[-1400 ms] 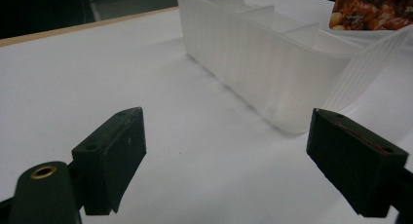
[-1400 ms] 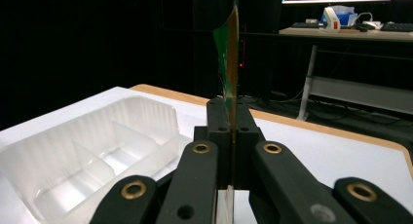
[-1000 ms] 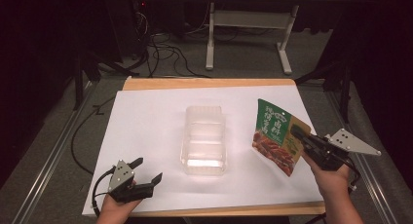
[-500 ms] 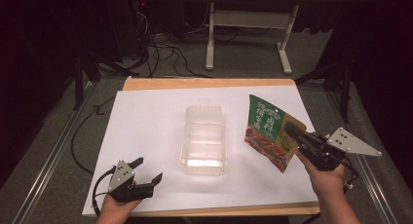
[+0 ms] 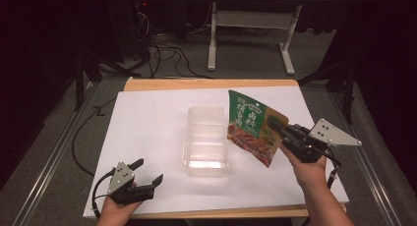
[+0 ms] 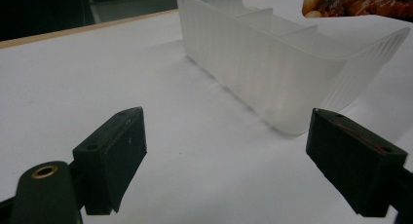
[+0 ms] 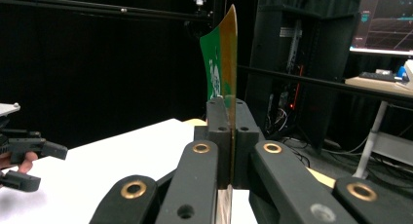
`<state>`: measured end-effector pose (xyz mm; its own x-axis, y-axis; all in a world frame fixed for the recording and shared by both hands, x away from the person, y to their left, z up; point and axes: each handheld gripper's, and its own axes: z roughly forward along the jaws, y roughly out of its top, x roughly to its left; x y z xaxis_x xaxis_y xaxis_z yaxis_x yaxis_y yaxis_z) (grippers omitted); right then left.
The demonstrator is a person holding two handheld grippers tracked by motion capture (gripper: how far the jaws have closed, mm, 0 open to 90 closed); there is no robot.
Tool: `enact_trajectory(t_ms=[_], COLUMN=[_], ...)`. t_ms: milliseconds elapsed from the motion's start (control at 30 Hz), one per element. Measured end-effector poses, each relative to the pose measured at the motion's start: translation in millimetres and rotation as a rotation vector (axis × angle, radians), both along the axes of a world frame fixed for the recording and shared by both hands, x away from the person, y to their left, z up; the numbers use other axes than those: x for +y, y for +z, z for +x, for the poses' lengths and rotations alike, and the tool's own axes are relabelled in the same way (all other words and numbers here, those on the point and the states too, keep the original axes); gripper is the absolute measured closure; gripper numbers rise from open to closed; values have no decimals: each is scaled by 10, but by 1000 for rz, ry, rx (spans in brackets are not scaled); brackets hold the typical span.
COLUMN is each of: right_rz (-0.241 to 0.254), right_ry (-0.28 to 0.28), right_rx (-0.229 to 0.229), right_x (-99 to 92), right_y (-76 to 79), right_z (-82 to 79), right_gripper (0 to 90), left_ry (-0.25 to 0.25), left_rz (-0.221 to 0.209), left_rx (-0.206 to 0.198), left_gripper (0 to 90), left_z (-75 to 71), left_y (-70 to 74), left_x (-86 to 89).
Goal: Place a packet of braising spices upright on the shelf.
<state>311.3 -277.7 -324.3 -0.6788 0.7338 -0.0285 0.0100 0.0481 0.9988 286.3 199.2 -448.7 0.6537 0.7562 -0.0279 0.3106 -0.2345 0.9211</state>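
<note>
A green snack pouch [image 5: 251,125] with a food picture hangs tilted above the white sheet, just right of the clear plastic container [image 5: 206,142]. My right gripper [image 5: 273,125] is shut on the pouch's right edge. In the right gripper view the pouch [image 7: 221,63] stands edge-on, clamped between the jaws of my right gripper [image 7: 230,136]. The container has several compartments and sits mid-table. My left gripper [image 5: 149,171] rests open at the front left, with nothing between its jaws. In the left gripper view, my left gripper [image 6: 238,156] faces the container [image 6: 272,73] from a short distance.
A white sheet [image 5: 147,118] covers the wooden table [image 5: 206,83]. Cables and a white desk frame [image 5: 251,34] lie on the floor beyond the far edge. A lit monitor [image 7: 387,19] stands off to the side.
My right gripper has carried the pouch leftward toward the container and lifted it a little. The left gripper has stayed where it was.
</note>
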Motion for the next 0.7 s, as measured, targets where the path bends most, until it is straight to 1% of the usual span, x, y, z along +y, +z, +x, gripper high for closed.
enact_trajectory(t_ms=[133,300,567,700], right_rz=[10,16,8,1], right_ry=[11,30,62,78], right_rx=[-14,-18,-37,-35], right_x=[83,189,380,461], right_y=[32,47,40,30], right_z=[62,135,294,365], right_gripper=[900,900,900,900], left_ry=[3,3,-4,-3], left_rz=[-1,-3,1,-2], left_rx=[-2,-3,-5,-8], left_gripper=[153,153,153,153], left_z=[-5,-6,-13,-14], left_y=[4,5,7,17], left_x=[8,18,16,23])
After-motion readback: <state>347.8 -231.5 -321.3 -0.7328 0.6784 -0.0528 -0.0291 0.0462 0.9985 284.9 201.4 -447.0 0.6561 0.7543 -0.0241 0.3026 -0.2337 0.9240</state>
